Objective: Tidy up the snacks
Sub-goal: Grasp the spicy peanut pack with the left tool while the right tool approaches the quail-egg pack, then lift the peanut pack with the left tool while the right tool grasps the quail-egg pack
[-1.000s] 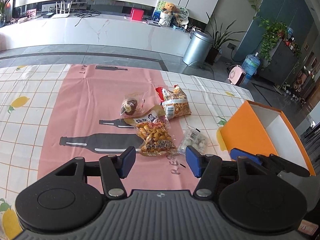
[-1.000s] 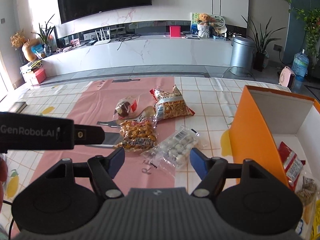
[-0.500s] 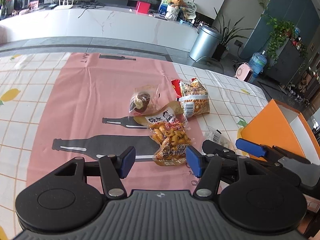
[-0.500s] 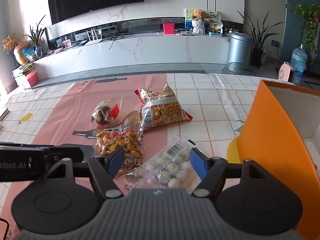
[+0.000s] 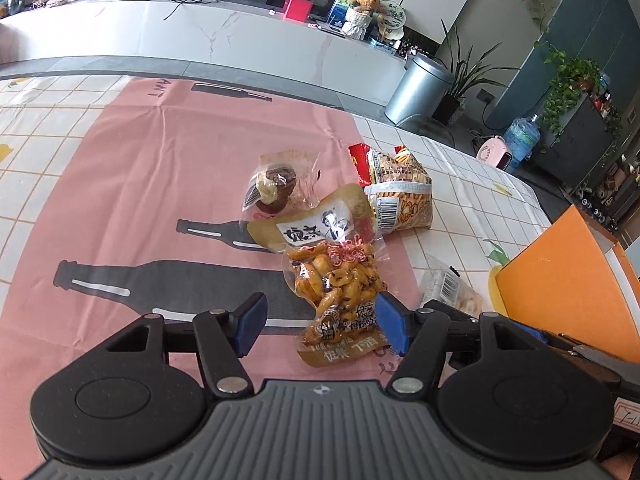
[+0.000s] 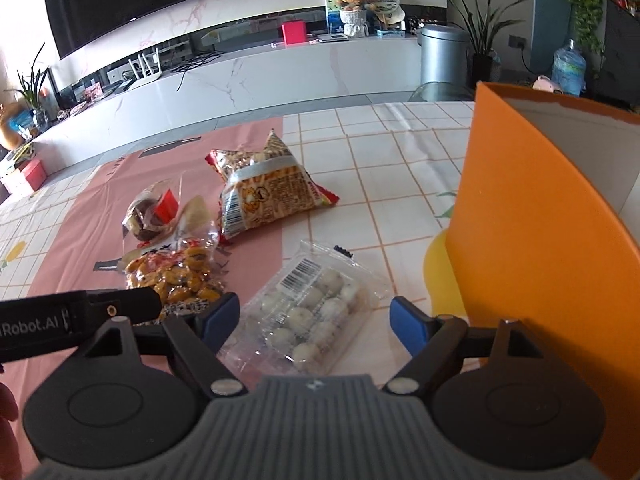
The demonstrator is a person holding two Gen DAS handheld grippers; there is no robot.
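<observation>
The table (image 5: 100, 168), under a pink bottle-print cloth with a white grid pattern at its sides, carries everything. The orange box (image 6: 532, 216) stands on it as the landmark, open at the top with a pale inside; its contents are out of sight from both cameras.

Well to the left of the orange box and farther back lies the puffed chip bag (image 6: 268, 196), red and yellow with a barcode strip. Nearer, between that bag and the box but closer to the cameras, lies the clear pack of white balls (image 6: 312, 312), flat on the table with its barcode label up. Left of that pack lies the bag of yellow-brown beans (image 5: 336, 284), its tan printed top overlapping the edge of the small clear bag with a brown pastry (image 5: 274, 188), which is the snack farthest from the orange box.

The left tongs (image 5: 318, 326) stand wide open, low over the near end of the bean bag, which lies between the blue pads; whether a pad touches it is hard to judge. The right tongs (image 6: 314, 322) are also spread wide, just beside the orange box, with the pack of white balls lying between the pads and gripped by neither.
</observation>
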